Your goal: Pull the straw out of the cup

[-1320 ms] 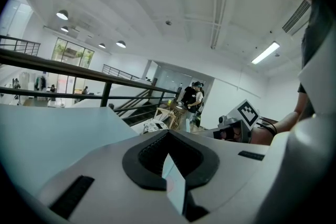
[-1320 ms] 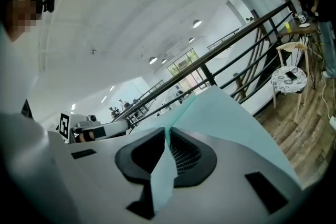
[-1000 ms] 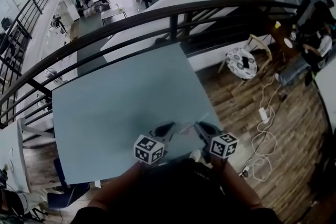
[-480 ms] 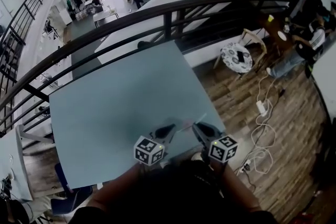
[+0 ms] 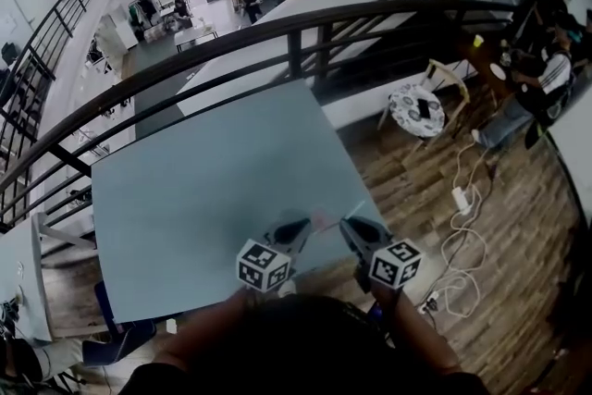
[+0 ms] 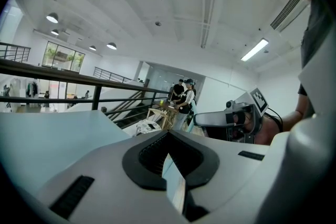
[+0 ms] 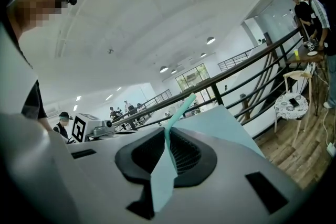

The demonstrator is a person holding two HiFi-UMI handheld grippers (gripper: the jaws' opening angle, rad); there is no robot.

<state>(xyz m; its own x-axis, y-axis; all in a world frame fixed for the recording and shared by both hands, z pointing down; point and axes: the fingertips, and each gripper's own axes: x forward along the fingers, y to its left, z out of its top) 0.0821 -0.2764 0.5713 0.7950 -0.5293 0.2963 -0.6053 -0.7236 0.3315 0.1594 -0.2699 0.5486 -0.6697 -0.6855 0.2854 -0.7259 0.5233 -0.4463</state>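
Note:
A thin pale teal straw [image 7: 180,110] stands up from between the jaws of my right gripper [image 7: 169,141], which is shut on it. In the head view the straw [image 5: 355,206] shows as a fine line slanting over the table's near right corner, above the right gripper [image 5: 348,227]. My left gripper [image 5: 298,227] hovers just left of it, and a small pale pinkish thing [image 5: 319,219] lies at its tip. In the left gripper view the jaws of the left gripper [image 6: 169,157] stand close, with only a narrow slit. No cup shows clearly in any view.
The light blue table [image 5: 213,180] stands against a black railing [image 5: 305,23] over a lower floor. To the right are wooden flooring with white cables [image 5: 462,240], a small stool [image 5: 421,111] and seated people [image 5: 541,74]. The person's arms fill the bottom edge.
The head view has swung slightly. Both grippers stay side by side at the table's near edge, with the straw still in the right one. Nothing was let go or taken up.

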